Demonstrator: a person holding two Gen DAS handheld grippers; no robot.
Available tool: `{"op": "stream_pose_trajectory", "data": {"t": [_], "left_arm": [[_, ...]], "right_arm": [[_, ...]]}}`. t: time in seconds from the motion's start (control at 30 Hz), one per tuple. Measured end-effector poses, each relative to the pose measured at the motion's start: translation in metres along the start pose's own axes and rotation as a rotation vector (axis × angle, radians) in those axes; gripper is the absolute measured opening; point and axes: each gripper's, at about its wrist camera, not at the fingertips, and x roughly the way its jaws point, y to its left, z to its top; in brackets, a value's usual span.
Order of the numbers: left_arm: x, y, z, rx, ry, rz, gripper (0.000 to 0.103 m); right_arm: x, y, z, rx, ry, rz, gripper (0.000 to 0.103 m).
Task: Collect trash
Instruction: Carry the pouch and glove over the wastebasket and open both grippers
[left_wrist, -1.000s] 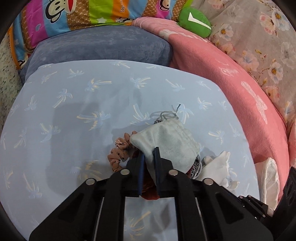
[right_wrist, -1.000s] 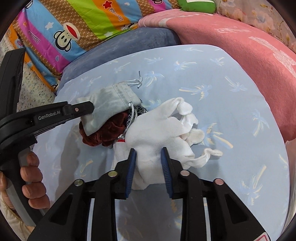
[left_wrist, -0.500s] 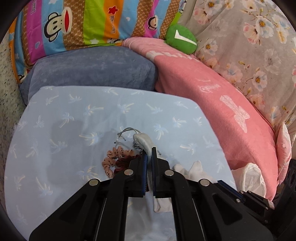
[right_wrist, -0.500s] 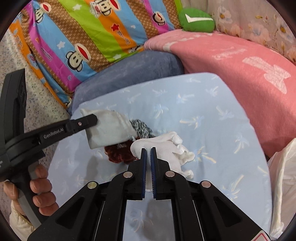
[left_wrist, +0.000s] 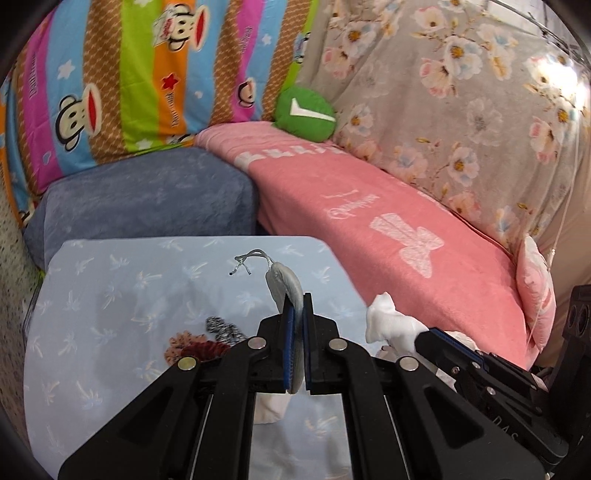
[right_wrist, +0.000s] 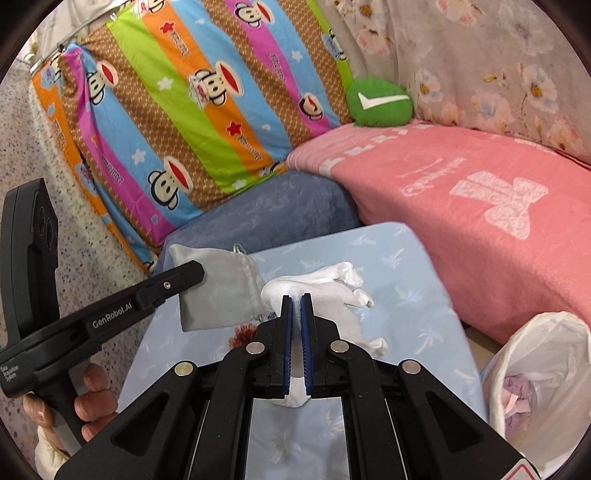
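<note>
My left gripper is shut on a grey drawstring pouch, seen edge-on above the light blue cushion. From the right wrist view the same pouch hangs flat from the left gripper. My right gripper is shut on a white glove, lifted off the cushion; the glove also shows at the right of the left wrist view. Several hair scrunchies lie on the cushion below the left fingers.
A bin lined with a white bag, holding some paper, stands at the lower right. A pink blanket, a blue-grey pillow, a striped monkey-print pillow and a green cushion surround the light blue cushion. A hand holds the left gripper's handle.
Both grippers rose off the cushion, the left with the grey pouch, the right with the white glove. The right jaws closed on the glove. The scrunchies stayed on the cushion.
</note>
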Motion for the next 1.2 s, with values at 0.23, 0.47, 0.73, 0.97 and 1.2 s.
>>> {"op": "stream_pose_trajectory", "data": {"t": [0.23,0.47,0.73,0.97,1.2], "left_arm": [[-0.01,-0.049,0.002,0.071,-0.027,-0.063,0.004],[-0.014,-0.103,0.0,0.15,-0.036,-0.125,0.004],[-0.015,-0.157,-0.006,0.231,-0.038,-0.19,0.004],[-0.01,-0.199,-0.016,0.291,-0.018,-0.239,0.004],[-0.002,-0.229,-0.024,0.328,0.012,-0.28,0.004]], "right_arm": [[-0.048,-0.03,0.014,0.022,-0.083,-0.037,0.005],[-0.095,-0.068,0.02,0.053,-0.157,-0.082,0.005],[-0.144,-0.114,0.018,0.102,-0.222,-0.139,0.005],[-0.172,-0.148,0.012,0.141,-0.256,-0.187,0.005],[-0.187,-0.178,0.006,0.187,-0.266,-0.221,0.005]]}}
